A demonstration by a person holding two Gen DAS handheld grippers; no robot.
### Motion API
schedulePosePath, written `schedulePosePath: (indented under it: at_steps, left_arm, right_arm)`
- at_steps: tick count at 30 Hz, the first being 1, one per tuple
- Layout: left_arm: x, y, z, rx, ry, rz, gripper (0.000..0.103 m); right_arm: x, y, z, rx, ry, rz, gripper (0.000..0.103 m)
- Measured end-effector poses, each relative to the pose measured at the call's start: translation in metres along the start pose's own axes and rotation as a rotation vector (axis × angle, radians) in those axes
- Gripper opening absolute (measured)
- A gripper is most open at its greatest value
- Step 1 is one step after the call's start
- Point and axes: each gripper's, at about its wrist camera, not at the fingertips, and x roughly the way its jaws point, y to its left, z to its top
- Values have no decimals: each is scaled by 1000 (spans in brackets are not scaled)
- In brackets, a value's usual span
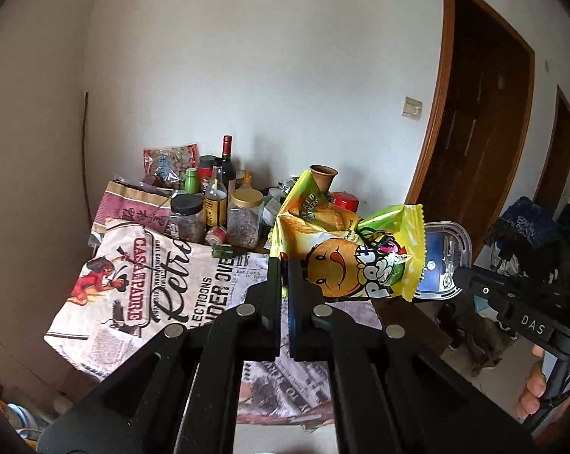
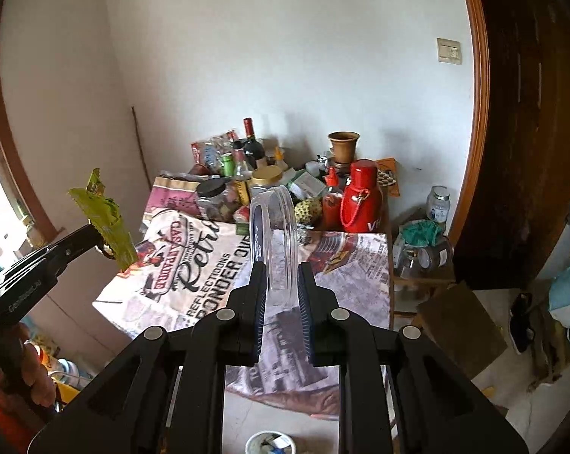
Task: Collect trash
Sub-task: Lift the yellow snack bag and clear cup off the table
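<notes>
Snack wrapper point(image 1: 345, 249): light, crinkly, slippery; left claw point(image 1: 283, 276) pinches its edge. Clear plastic lid point(image 2: 273, 242): stiff, smooth; right claw point(image 2: 283, 295) clamps its rim.

Front of the table is open, the back is packed full.

The near part of the table cloth point(image 2: 194, 287) lies flat and bare, so a gripper can pass over it. At the back stand many things close together: the dark-lid jar point(image 1: 186, 217), the gold-lid jar point(image 1: 246, 217), the tall wine bottle point(image 1: 228, 166), the brown pot point(image 2: 343, 147) and the red flask point(image 2: 362, 196). Little room shows between them. The left gripper point(image 1: 283, 276) carries a yellow snack bag point(image 1: 345, 253) that blocks its view to the right. The right gripper point(image 2: 281, 283) carries a clear lid point(image 2: 273, 234) standing up in the middle. The wall is behind the table, a brown door point(image 1: 485, 113) to the right.
</notes>
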Motion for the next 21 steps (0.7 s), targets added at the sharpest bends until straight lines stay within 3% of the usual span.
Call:
schedulePosePath:
  at_steps: [10,21]
  left_arm:
    - [-75,43,-46,60,38,-54,1]
    - [-131,87,-111,58,131,-90,1]
  right_arm:
    - [-41,74,-56,44,9,-34,15]
    - [-63,138,-134,59,108,-71,9]
